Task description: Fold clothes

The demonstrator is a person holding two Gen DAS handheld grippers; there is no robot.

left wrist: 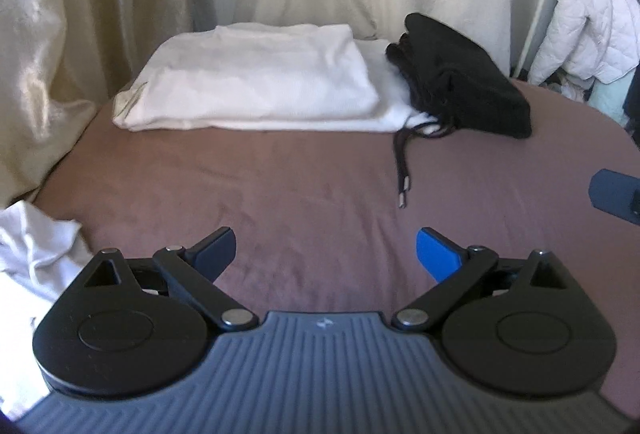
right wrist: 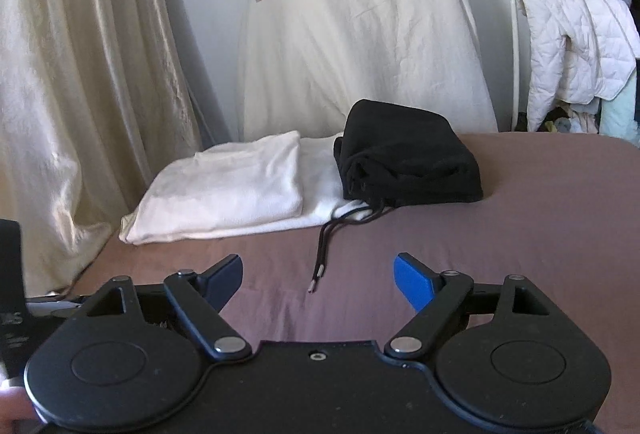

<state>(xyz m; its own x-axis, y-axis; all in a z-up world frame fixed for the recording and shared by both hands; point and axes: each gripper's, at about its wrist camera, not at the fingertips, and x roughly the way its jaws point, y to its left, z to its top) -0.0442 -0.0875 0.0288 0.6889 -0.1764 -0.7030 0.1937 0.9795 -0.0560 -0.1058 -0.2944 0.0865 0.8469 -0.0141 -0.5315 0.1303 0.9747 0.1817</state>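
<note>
Folded white garments lie stacked at the far side of the brown bed; they also show in the right wrist view. A folded black hoodie rests beside them on the right, its drawstring trailing toward me; the hoodie and drawstring show in the right wrist view too. A crumpled white garment lies at the near left edge. My left gripper is open and empty above the bed. My right gripper is open and empty, near the drawstring tip.
Cream curtains hang at the left. A cream-covered chair stands behind the bed. A white quilted jacket and other clothes hang at the right. The right gripper's blue fingertip shows at the left wrist view's right edge.
</note>
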